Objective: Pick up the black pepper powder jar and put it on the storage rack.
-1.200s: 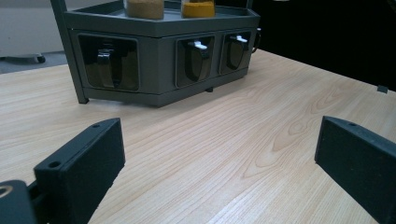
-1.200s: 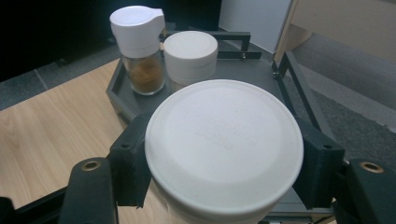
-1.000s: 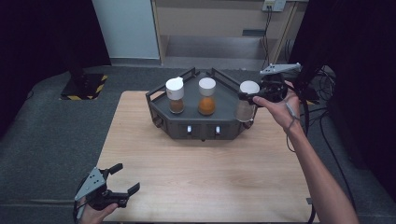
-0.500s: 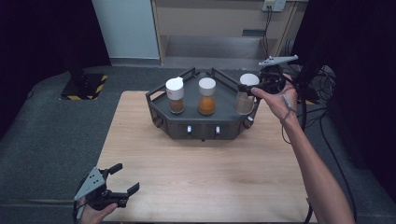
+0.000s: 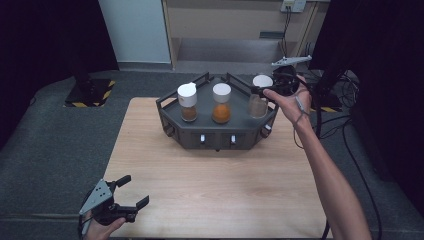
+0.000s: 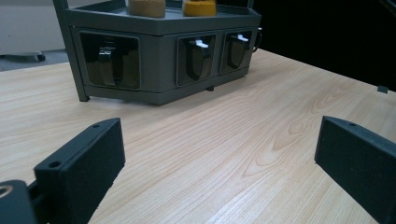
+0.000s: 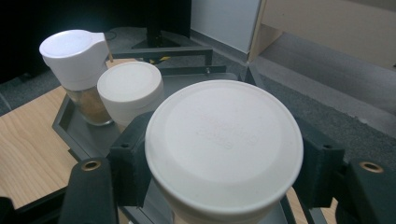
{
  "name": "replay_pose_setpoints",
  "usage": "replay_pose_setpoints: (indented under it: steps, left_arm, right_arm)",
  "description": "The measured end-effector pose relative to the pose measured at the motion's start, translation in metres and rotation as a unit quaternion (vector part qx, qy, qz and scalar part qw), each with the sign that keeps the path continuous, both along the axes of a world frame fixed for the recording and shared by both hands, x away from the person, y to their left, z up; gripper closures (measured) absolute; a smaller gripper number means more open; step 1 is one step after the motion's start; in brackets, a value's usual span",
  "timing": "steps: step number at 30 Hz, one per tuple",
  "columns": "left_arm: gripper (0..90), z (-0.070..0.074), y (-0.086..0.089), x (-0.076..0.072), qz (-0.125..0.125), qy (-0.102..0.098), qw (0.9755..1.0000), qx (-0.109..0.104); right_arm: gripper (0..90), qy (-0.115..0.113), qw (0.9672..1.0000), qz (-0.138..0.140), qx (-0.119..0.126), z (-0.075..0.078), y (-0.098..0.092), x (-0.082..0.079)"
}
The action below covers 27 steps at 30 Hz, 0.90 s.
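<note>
Right gripper [image 7: 219, 177] pinches the white-lidded clear jar [image 5: 259, 95] at the dark grey rack's [image 5: 215, 132] right end — placing or lifting, unclear — next comes a steady vertical move, while the left gripper [image 5: 131, 192] waits spread.

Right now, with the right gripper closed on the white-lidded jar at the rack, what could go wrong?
The right gripper grips the jar near its white lid; the lid might come loose. The jar could also knock the orange spice jar or catch the rack rail.

Bright tabletop, dark surroundings, soft focus
</note>
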<state>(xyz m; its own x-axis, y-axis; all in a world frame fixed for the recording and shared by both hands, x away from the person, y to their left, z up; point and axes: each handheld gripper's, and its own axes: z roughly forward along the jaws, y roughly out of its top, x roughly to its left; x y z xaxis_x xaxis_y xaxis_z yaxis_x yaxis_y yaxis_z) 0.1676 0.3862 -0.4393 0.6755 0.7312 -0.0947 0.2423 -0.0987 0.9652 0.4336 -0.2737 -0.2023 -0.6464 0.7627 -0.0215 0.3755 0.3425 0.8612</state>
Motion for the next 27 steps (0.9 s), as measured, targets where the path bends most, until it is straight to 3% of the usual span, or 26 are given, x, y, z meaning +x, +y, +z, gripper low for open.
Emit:
replay_pose_setpoints:
  steps: [14,27]
  left_arm:
    - [1.1,0.0,0.0,0.002,-0.004,0.002,1.0,0.003]
    - [1.1,0.0,0.0,0.001,-0.003,0.001,1.0,0.004]
  right_arm:
    - [34.0,0.009,1.0,-0.002,-0.003,-0.012,0.012,0.014]
    - [34.0,0.013,0.9997,0.0,-0.021,-0.021,0.025,0.02]
